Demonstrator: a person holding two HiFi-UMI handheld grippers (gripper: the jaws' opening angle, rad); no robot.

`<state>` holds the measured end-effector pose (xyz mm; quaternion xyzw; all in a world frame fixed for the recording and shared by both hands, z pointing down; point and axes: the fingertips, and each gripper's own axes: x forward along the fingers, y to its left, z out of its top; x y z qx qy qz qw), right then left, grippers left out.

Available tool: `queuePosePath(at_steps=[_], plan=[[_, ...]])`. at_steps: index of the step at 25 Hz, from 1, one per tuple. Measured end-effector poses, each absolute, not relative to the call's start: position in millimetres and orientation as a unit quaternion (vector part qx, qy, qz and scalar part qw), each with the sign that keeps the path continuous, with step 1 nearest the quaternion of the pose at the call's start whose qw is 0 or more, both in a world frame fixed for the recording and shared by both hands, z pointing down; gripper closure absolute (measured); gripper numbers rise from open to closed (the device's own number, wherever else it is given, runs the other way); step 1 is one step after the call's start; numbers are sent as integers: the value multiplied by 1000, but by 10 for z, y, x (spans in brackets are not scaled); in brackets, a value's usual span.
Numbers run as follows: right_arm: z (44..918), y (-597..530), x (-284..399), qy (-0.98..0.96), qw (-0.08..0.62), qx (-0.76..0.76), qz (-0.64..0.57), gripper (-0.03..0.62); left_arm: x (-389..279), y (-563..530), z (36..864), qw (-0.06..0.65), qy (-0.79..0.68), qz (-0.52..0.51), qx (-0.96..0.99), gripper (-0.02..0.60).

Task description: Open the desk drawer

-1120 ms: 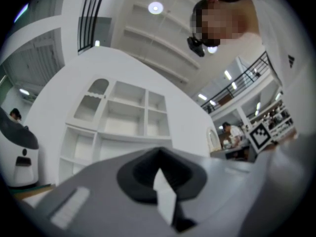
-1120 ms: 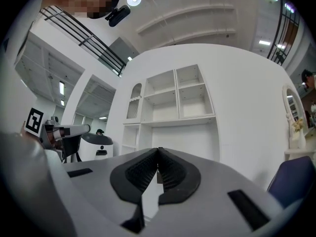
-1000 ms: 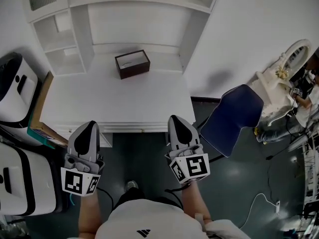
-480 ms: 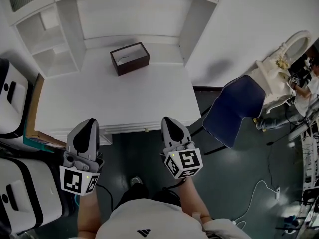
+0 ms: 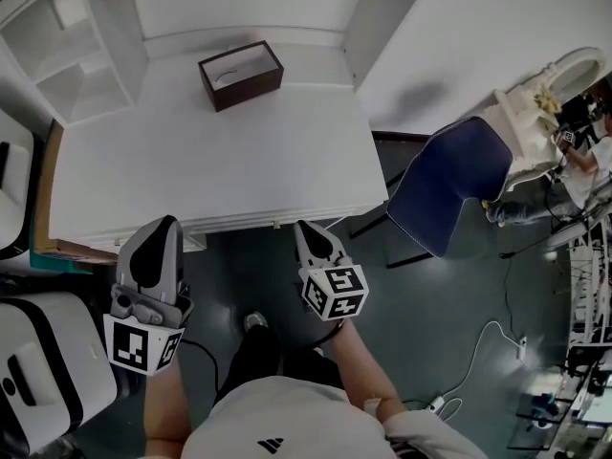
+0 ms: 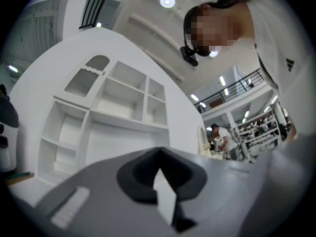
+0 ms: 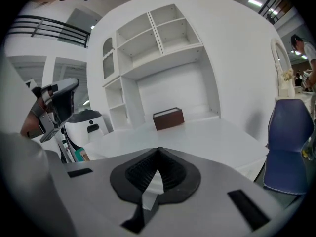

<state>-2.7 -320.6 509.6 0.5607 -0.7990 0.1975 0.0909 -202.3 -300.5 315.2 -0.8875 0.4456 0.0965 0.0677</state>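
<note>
The white desk point(image 5: 220, 170) fills the upper middle of the head view. Its drawer front is a thin strip under the front edge, with a small knob point(image 5: 275, 225). My right gripper point(image 5: 302, 225) hangs just in front of that edge, its tip right of the knob and apart from it, jaws shut and empty. My left gripper point(image 5: 164, 221) is at the desk's front left corner, jaws together and empty. In the right gripper view the shut jaws point(image 7: 158, 150) point across the desk top point(image 7: 207, 137). The left gripper view shows its jaws point(image 6: 159, 150) aimed up at the hutch shelves point(image 6: 123, 102).
A brown open box point(image 5: 241, 75) stands at the desk's back. White hutch shelves point(image 5: 67, 55) rise behind and to the left. A blue chair point(image 5: 449, 194) sits right of the desk. White machines point(image 5: 38, 381) and a cardboard edge point(image 5: 43, 199) crowd the left side.
Both grippers have sunk below the desk top. The right one dropped most and slid left toward the knob. The desk now sits higher in the head view.
</note>
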Motion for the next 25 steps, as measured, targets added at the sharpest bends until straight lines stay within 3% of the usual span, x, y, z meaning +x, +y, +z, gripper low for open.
queuePosePath(at_steps=[7, 25], plan=[[5746, -3213, -7, -778, 121, 558, 262, 591, -2027, -3008, 3295, 64, 442, 93, -890, 577], [6774, -3365, -33, -746, 167, 554, 328, 511, -2067, -2996, 3658, 41, 449, 84, -889, 577]])
